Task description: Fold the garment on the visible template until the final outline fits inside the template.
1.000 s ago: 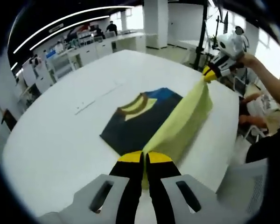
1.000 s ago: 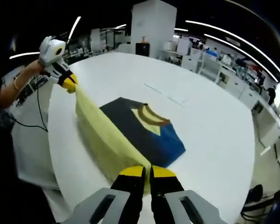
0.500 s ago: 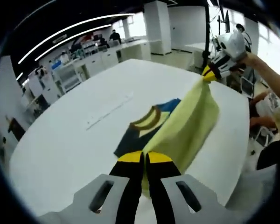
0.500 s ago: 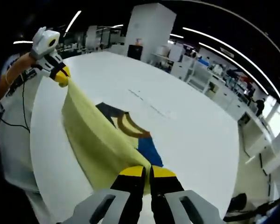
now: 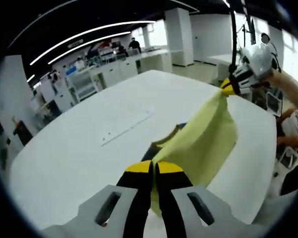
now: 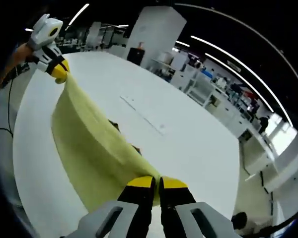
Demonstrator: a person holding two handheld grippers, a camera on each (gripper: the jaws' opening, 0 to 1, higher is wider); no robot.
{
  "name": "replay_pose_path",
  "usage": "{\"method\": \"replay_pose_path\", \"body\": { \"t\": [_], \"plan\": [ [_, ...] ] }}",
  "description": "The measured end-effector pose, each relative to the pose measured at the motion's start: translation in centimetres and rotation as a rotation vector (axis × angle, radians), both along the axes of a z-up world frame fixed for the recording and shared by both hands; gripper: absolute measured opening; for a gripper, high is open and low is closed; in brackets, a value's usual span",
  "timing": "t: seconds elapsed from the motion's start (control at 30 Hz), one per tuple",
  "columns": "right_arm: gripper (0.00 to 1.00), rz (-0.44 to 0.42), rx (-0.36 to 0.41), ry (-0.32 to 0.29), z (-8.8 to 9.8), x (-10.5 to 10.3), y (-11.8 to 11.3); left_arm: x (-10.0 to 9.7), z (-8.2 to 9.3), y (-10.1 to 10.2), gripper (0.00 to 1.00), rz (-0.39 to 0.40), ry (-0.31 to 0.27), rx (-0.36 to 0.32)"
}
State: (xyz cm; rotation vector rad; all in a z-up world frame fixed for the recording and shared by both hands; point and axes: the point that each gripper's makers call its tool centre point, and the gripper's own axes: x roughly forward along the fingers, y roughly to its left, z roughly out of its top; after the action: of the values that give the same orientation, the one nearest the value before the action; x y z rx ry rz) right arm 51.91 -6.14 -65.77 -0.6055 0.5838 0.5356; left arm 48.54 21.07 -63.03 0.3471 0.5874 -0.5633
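Observation:
The garment's yellow layer (image 5: 206,141) hangs stretched in the air between both grippers, above the white table (image 5: 74,148). My left gripper (image 5: 153,166) is shut on one corner of it. My right gripper (image 5: 228,88), held in a hand at the upper right, is shut on the other corner. A sliver of the navy front with its brown collar (image 5: 165,144) peeks out beside the yellow cloth. In the right gripper view, my right gripper (image 6: 155,181) pinches the yellow layer (image 6: 89,151), and my left gripper (image 6: 60,72) holds the far corner at upper left. A dark bit of the garment (image 6: 113,126) shows behind the fold.
A thin pale line marking (image 5: 127,126) runs across the table beyond the garment, seen also as a line marking (image 6: 141,116). The table edge (image 5: 268,163) is close on the right, with a person's arm (image 5: 293,94) there. Desks, shelves and a white pillar (image 6: 151,29) stand far behind.
Both grippers have raised the yellow layer and carried it over the navy front, which is now almost fully hidden. Both cameras rose and tilted with the hands.

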Motion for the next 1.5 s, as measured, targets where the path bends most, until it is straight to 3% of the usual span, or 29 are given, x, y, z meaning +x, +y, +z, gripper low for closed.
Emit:
{"method": "replay_pose_path", "body": {
  "t": [0.3,0.5,0.67,0.93,1.1,1.3,1.5],
  "plan": [
    [0.0,-0.058,0.037,0.017,-2.8,2.3,-0.1,2.4,-2.3,0.3,0.0,-0.007,0.011,0.036],
    [0.0,-0.073,0.017,0.06,-5.5,3.5,-0.3,4.6,-5.2,0.6,0.0,0.002,0.046,0.024],
    [0.0,-0.068,0.005,0.106,-7.8,4.1,-0.1,5.5,-8.2,0.8,0.0,-0.012,0.097,0.059],
    [0.01,-0.058,0.013,0.162,-10.7,5.4,0.0,7.4,-11.8,1.4,0.0,-0.007,0.145,0.03],
    [0.02,-0.04,0.019,0.198,-12.2,5.7,-0.2,8.2,-13.0,1.4,0.0,-0.014,0.156,0.027],
    [0.05,-0.031,0.039,0.235,-13.4,5.9,-0.4,8.6,-15.0,1.6,0.0,-0.058,0.168,0.079],
    [0.09,-0.026,0.073,0.254,-13.8,6.1,-0.6,8.8,-15.6,1.9,0.02,-0.068,0.159,0.097]
  ]
}}
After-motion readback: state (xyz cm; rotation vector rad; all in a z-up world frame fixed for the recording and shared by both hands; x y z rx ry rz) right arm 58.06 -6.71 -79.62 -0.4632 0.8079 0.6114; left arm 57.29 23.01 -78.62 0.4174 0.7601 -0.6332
